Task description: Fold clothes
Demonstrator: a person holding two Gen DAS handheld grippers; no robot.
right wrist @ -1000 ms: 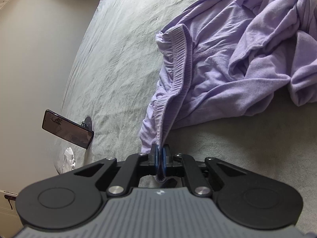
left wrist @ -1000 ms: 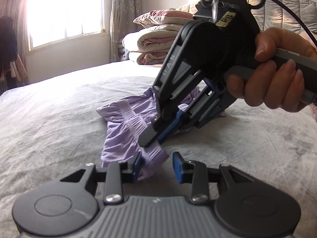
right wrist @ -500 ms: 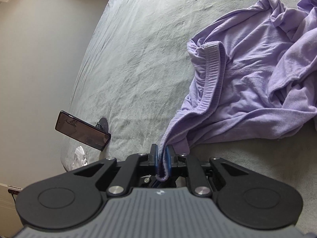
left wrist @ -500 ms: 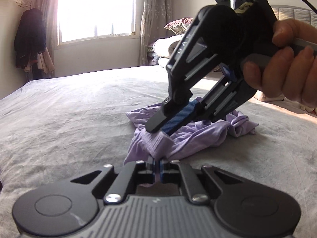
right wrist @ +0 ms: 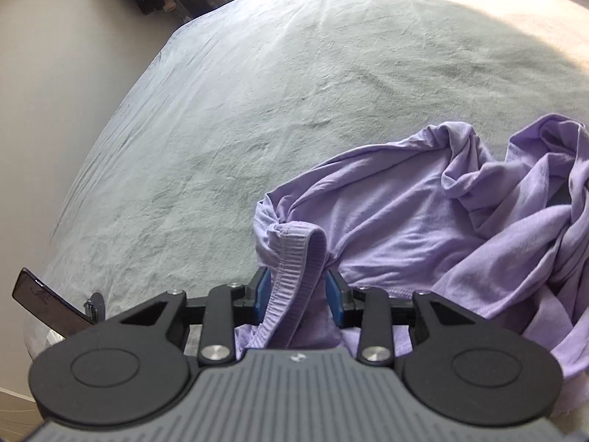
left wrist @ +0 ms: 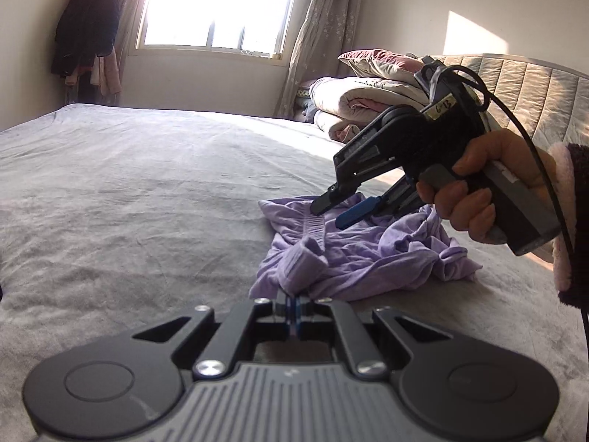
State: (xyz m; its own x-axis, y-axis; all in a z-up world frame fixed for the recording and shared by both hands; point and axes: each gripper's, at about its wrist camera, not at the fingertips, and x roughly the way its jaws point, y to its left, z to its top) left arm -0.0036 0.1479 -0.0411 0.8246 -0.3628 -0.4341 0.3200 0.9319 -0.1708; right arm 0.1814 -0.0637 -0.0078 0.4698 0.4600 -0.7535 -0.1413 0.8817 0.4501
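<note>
Tape label on right gripper [left wrist: 333,211] reads maybe "6-13"; jaws just opening, ribbed waistband loosely between; left gripper [left wrist: 293,307] pinches crumpled lilac jersey garment [left wrist: 371,258] on grey plush bedspread [left wrist: 147,191].

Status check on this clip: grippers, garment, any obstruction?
Left hand-held gripper shut on purple garment. Right hand-held gripper just opening, waistband loose between pads. Nothing in the way.
</note>
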